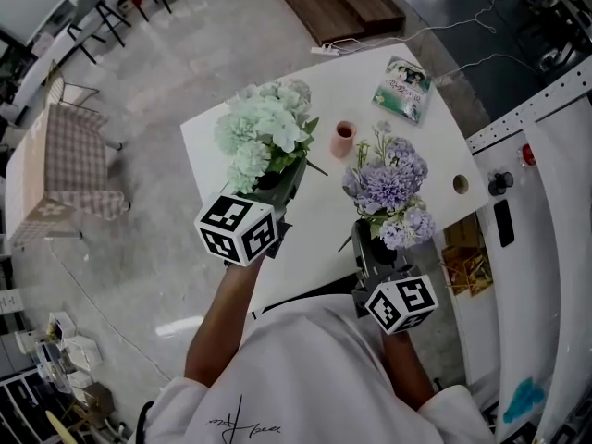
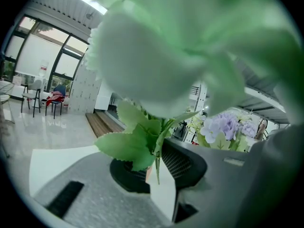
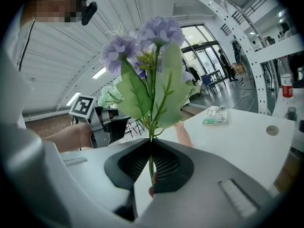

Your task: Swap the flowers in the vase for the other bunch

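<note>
The small pink vase was seen upright on the white tabletop, with no flowers in it. Left of the vase, the pale green artificial flower bunch was held upright, its stems clenched in the left gripper's jaws. Nearer the person and right of the vase, the purple artificial flower bunch was clenched by its thin stem in the right gripper's jaws. The left jaws were judged slightly closer to the vase.
</note>
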Motion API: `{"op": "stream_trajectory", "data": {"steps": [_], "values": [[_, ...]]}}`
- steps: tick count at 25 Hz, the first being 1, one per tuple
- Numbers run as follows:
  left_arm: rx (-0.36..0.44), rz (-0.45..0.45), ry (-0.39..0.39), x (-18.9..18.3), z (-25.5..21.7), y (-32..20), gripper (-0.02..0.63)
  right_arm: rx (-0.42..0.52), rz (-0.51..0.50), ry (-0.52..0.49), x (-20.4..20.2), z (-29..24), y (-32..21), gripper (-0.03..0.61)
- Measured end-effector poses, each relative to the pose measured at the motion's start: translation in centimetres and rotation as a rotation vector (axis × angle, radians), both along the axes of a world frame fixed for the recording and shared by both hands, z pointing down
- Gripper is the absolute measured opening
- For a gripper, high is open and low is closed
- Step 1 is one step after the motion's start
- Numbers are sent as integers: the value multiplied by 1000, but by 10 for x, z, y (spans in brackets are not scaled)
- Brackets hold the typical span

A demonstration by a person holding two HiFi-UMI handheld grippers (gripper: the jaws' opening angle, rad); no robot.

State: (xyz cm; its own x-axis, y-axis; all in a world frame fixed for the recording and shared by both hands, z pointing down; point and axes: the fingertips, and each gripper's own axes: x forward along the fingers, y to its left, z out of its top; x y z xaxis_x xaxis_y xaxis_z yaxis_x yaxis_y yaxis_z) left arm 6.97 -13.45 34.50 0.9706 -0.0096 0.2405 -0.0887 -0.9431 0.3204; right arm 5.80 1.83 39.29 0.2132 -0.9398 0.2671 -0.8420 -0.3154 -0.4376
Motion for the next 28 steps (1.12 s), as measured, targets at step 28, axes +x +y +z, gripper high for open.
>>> {"op": "stream_trajectory", "data": {"steps": [28], "values": [[-109, -65, -40, -85, 44, 20, 71, -24, -123, 51, -52, -13, -23, 26]]}}
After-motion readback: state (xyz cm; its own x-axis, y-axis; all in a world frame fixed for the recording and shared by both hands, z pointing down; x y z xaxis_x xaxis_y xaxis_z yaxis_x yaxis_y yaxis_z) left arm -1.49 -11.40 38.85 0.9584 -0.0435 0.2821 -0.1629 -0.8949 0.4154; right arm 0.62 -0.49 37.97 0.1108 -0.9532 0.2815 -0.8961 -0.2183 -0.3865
